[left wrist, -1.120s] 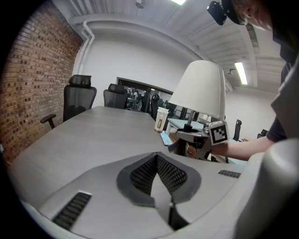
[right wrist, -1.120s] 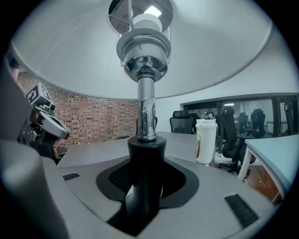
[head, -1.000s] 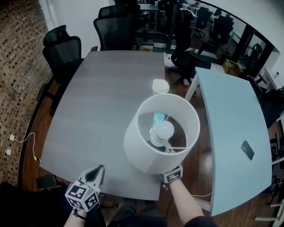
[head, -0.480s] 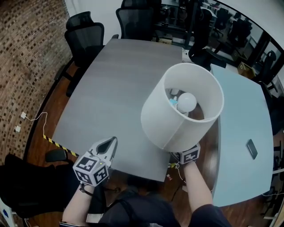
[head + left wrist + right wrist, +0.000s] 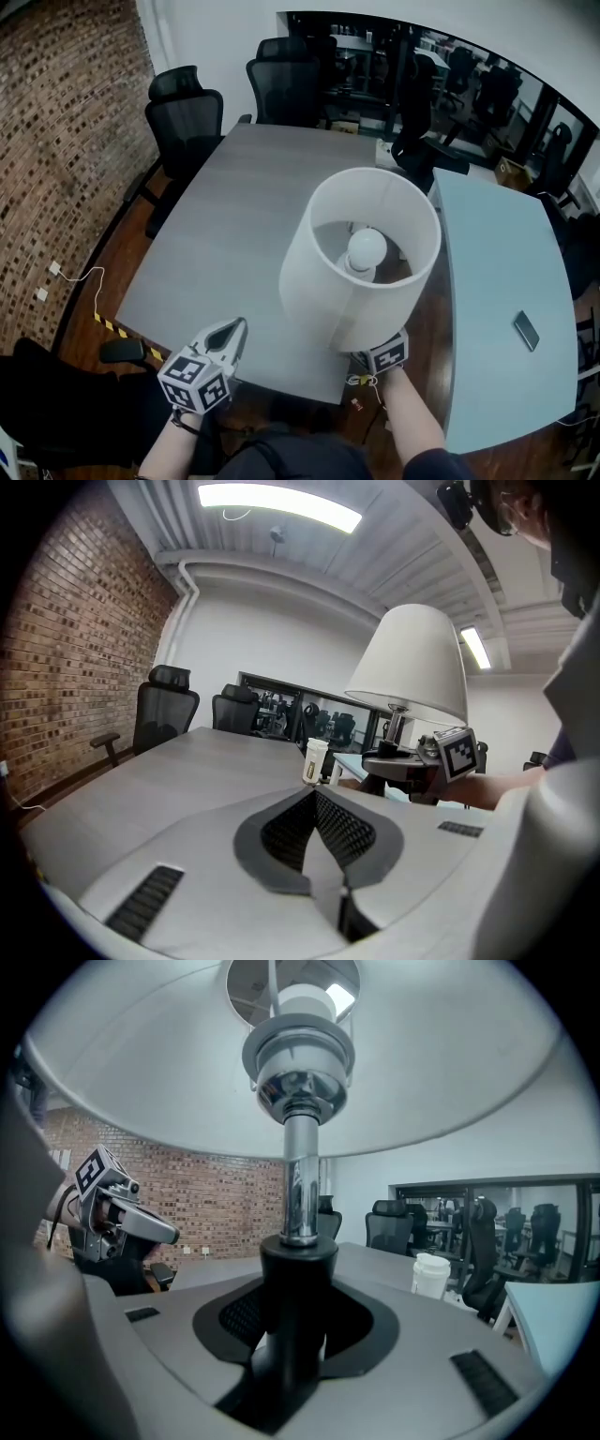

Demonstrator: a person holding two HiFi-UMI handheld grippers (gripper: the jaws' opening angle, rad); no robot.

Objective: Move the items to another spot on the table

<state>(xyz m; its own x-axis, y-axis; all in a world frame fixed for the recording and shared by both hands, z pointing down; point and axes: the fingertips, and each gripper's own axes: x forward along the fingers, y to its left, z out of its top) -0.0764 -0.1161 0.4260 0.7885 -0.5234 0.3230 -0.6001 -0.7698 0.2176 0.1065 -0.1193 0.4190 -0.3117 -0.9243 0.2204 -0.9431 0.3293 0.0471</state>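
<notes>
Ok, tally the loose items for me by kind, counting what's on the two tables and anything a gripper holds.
Lamp: 1, held in the right gripper
White lidded cup: 1, on the grey table
Phone: 1, on the light blue table
Total: 3

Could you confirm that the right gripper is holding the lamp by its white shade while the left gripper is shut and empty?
Not quite: the right gripper holds the lamp by its black stem, not its shade, as the right gripper view shows. The left gripper is shut and empty.
</notes>
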